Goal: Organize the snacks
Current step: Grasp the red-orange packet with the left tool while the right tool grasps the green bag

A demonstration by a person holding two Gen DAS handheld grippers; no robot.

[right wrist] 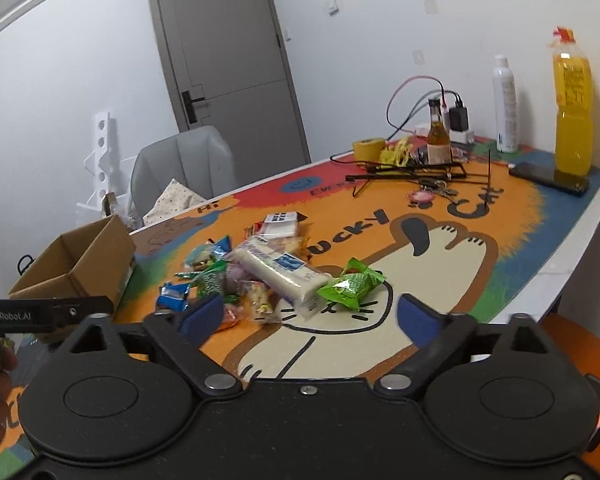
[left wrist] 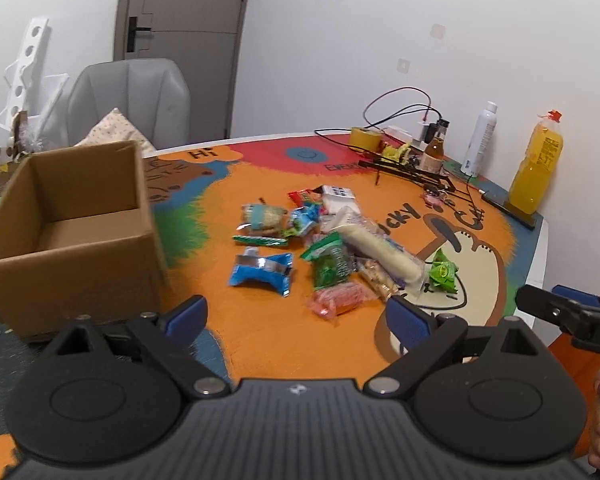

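Snacks, a loose heap of small crinkly plastic packets [left wrist: 332, 248], lie in the middle of the frame on the bright orange cartoon-cat table mat [left wrist: 260, 320]. Among them are a long white wrapped roll [left wrist: 380, 252], a blue foil packet [left wrist: 260, 274] at the left edge of the heap, and a light green packet [right wrist: 350, 286] at its right edge. None is in the open brown cardboard box [left wrist: 72, 236], which stands empty at the left of the frame, probably as the place to collect them. So I judge the sorting is not yet begun.

The left gripper [left wrist: 298, 318] at the lower middle has its blue pads wide apart and holds nothing. The right gripper [right wrist: 312, 318] is also parted and empty, with the green packet just beyond its fingers, probably the first target.

At the upper right, a tall yellow juice bottle [right wrist: 572, 120] and cables stand well apart from the heap.
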